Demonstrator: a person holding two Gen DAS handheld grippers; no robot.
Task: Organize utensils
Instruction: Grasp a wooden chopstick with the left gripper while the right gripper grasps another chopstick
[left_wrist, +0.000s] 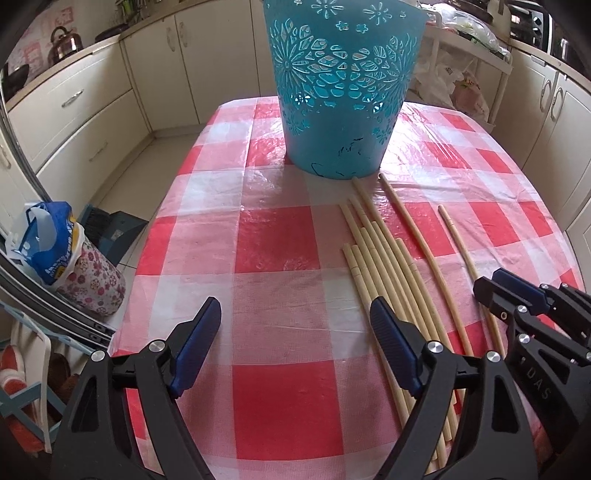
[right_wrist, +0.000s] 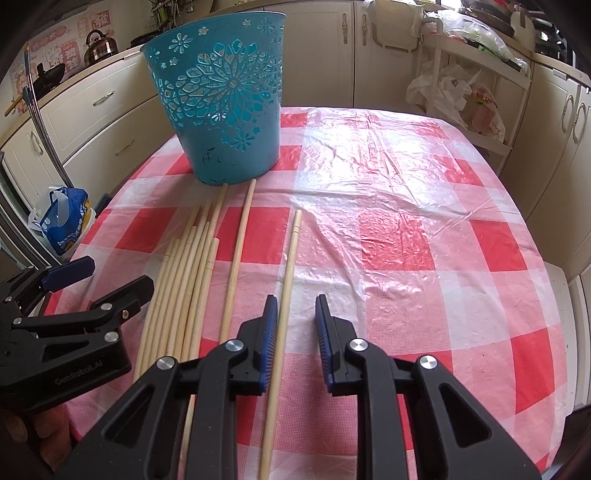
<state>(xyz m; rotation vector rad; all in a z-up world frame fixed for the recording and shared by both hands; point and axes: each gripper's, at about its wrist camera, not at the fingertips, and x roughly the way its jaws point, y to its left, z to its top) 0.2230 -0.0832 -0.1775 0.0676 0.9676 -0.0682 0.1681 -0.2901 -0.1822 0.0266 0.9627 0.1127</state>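
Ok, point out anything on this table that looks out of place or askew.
Two chopsticks lie apart from the bundle of chopsticks: one just right of it, another farther right, between the right gripper fingers. The teal basket stands upright with dark scuffs near its base. Nothing spilled.

Room: kitchen | cream wooden cabinets with metal handles (left_wrist: 70, 107) line the walls | pale tiled floor (left_wrist: 147, 158) | steel kettle (right_wrist: 99, 46) on counter | daylight
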